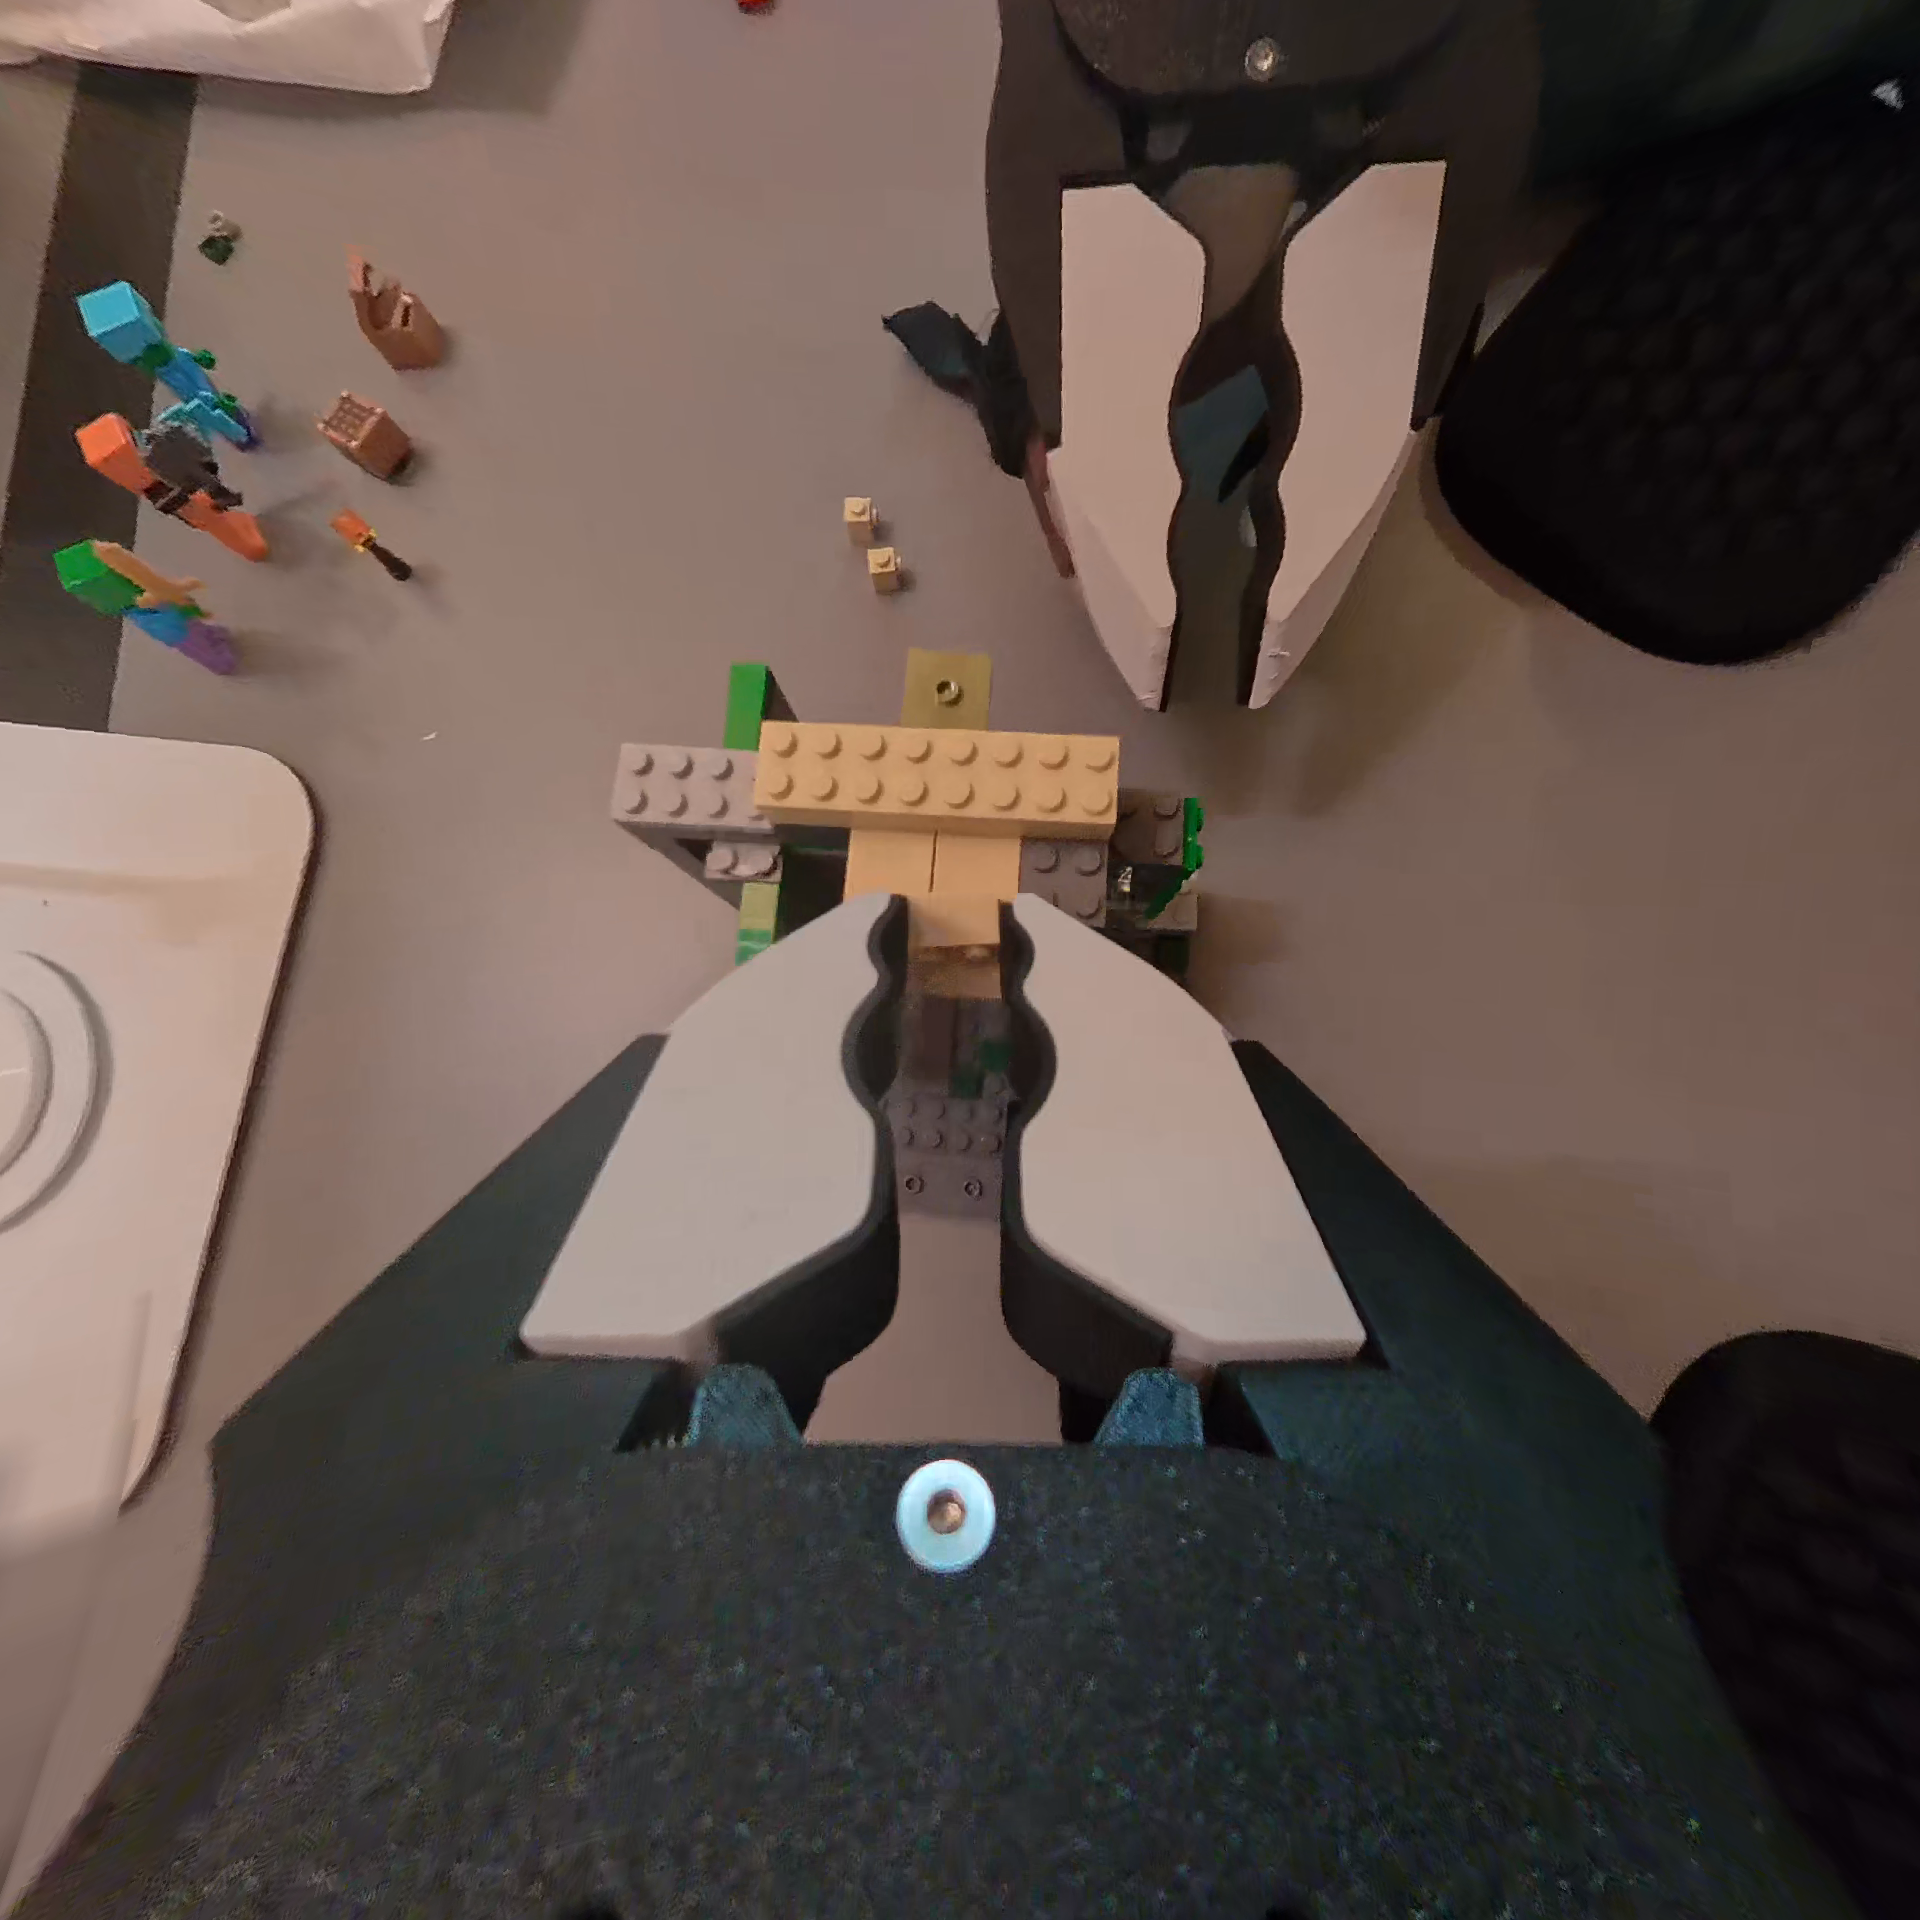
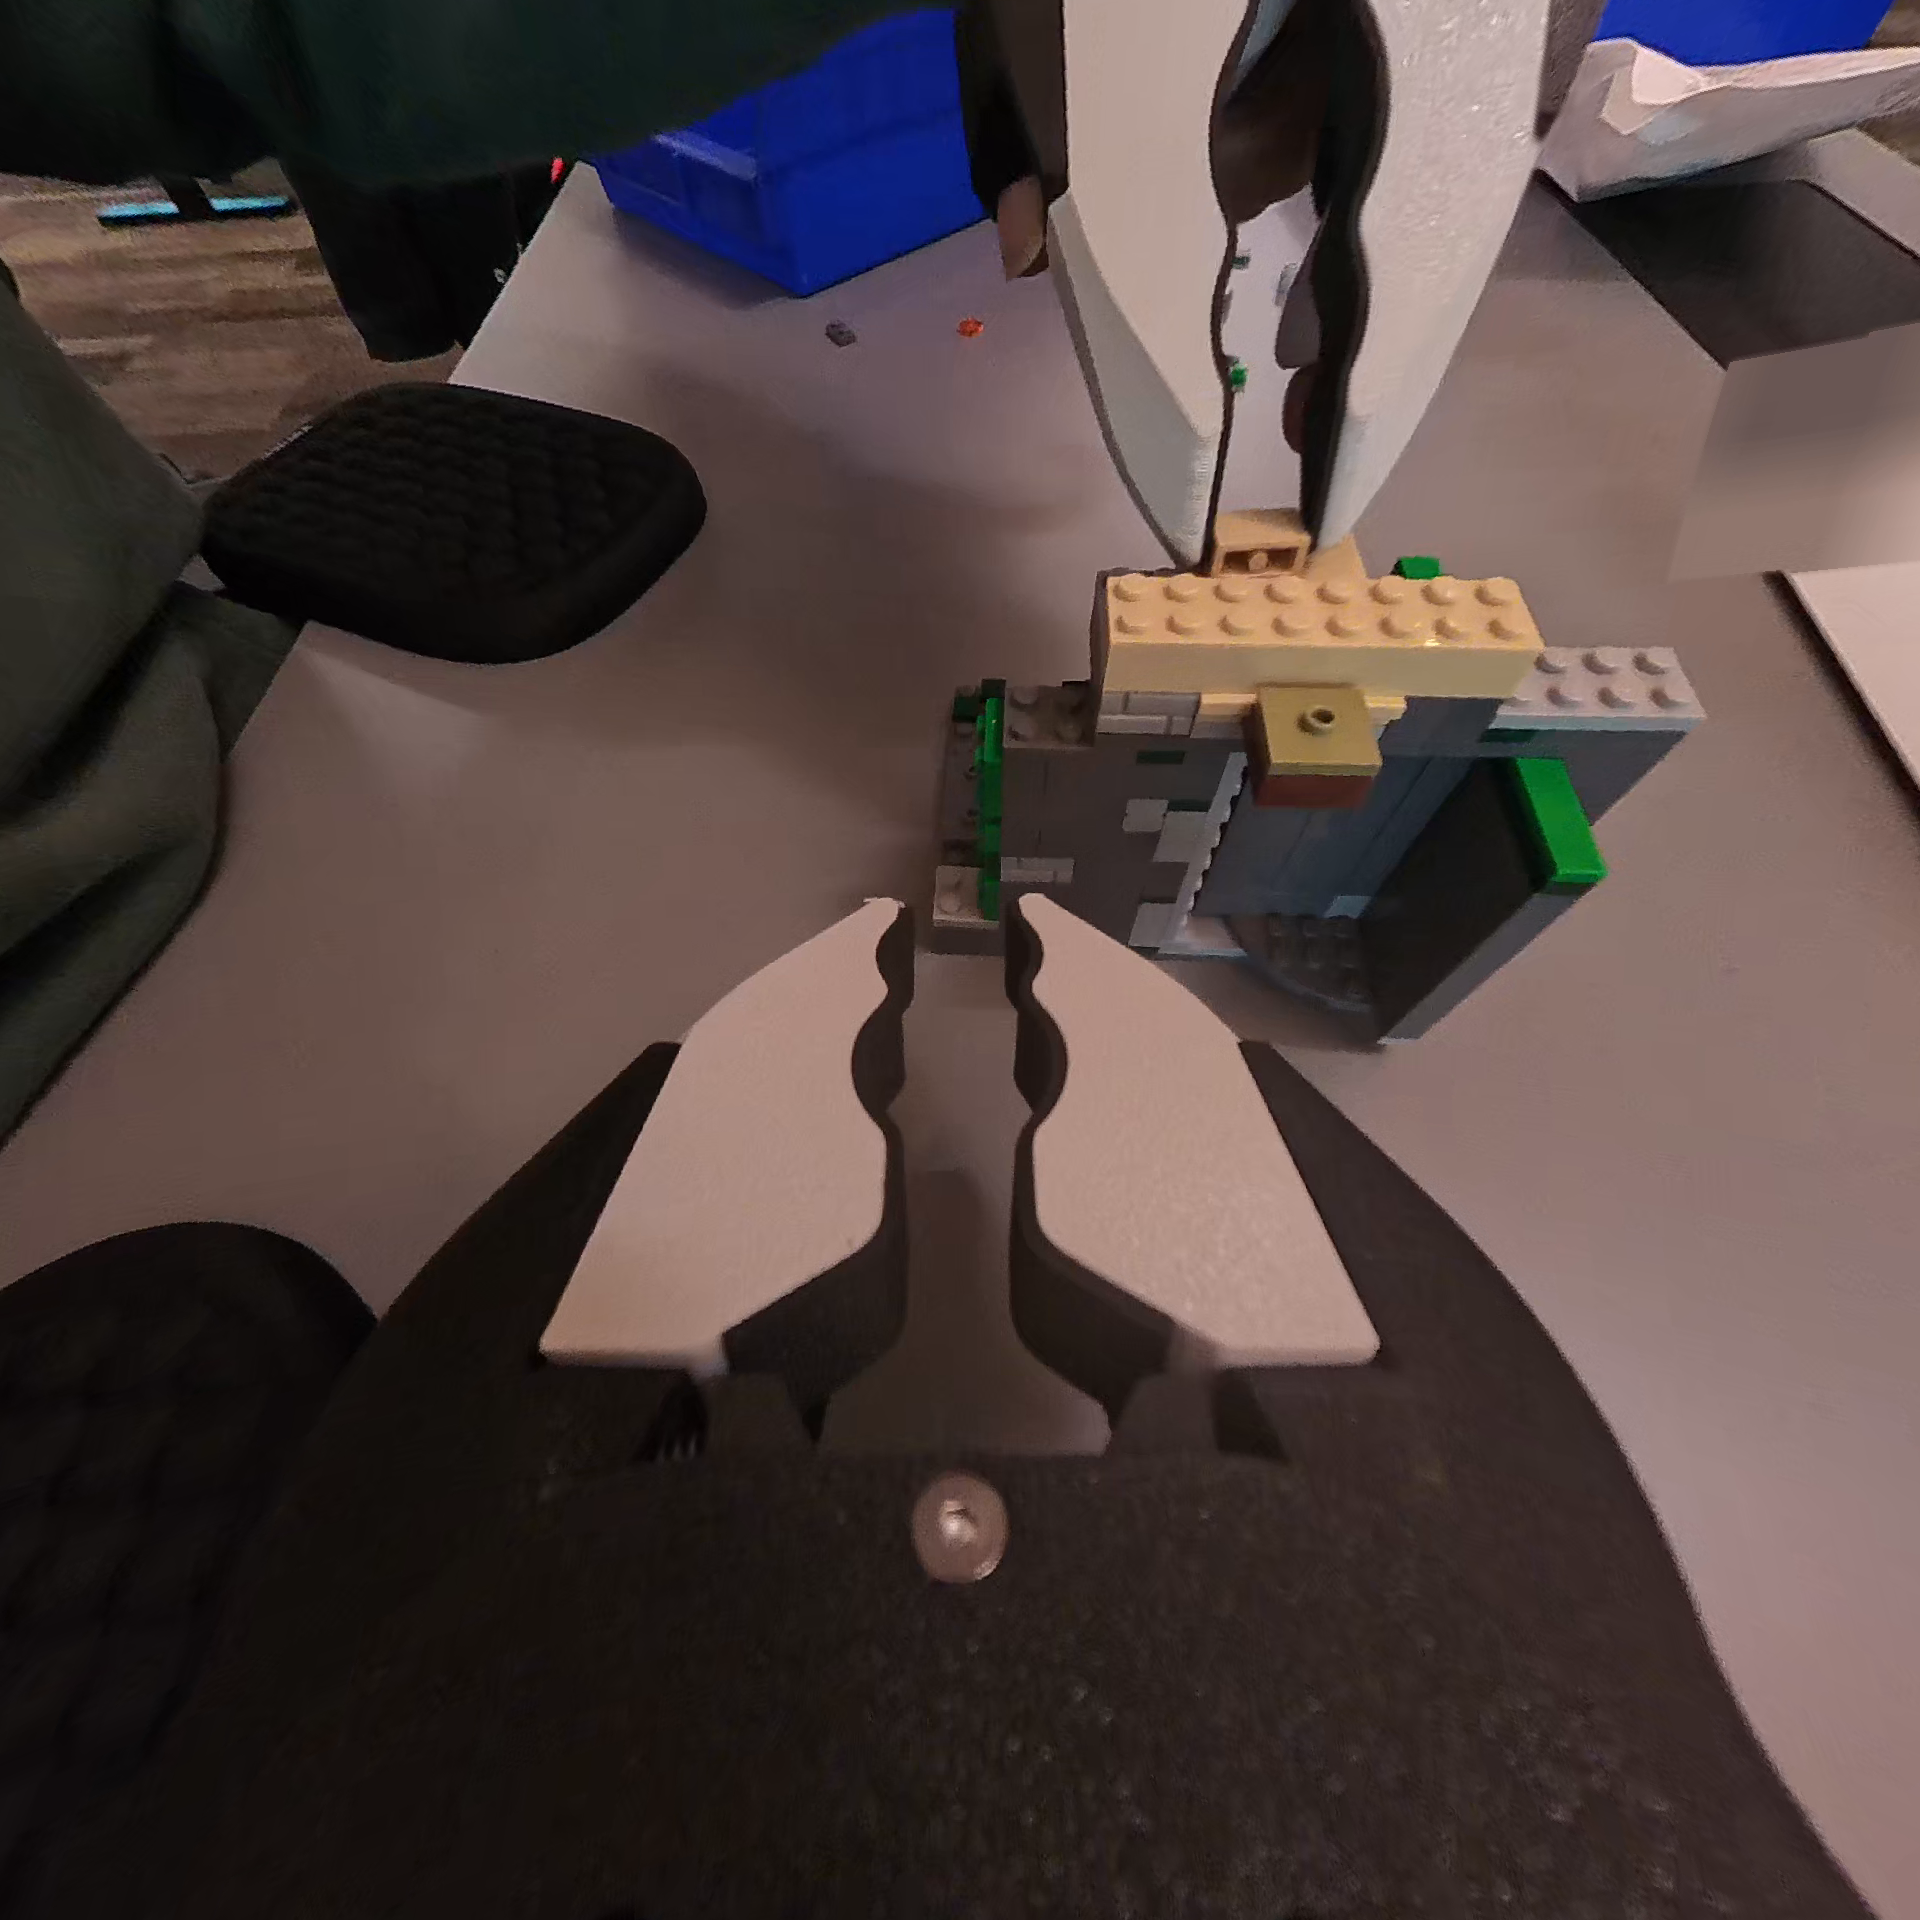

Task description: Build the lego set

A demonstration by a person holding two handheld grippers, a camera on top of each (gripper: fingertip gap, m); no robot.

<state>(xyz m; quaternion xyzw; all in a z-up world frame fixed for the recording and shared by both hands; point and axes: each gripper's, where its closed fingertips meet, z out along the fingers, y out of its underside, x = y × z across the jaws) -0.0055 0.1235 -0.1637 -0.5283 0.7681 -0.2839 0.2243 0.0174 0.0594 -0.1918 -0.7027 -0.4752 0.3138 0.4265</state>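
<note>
A grey walled Lego build (image 2: 1101, 831) stands on the grey table, topped by a long tan studded brick (image 1: 935, 790), which also shows in the right wrist view (image 2: 1320, 623). An olive tile (image 2: 1317, 727) sticks out of its front. My left gripper (image 1: 954, 914) is shut on a small tan brick (image 2: 1259, 556) and holds it on the build's top, just behind the long brick. My right gripper (image 2: 956, 914) is slightly open and empty. It hovers beside the build's green-edged corner, apart from it, and also shows in the left wrist view (image 1: 1205, 691).
Two loose small tan bricks (image 1: 871, 545) lie beyond the build. Several minifigures (image 1: 156, 468) and brown pieces (image 1: 374, 426) lie at the left. A white board (image 1: 135, 1039) is near left. A black padded armrest (image 2: 447, 520) and a blue bin (image 2: 810, 187) border the table. There is about 8 cm between the tips of the two grippers. My left gripper's tips are some 4 cm from the olive tile (image 2: 1317, 727). Look for it in the left wrist view (image 1: 948, 687) too.
</note>
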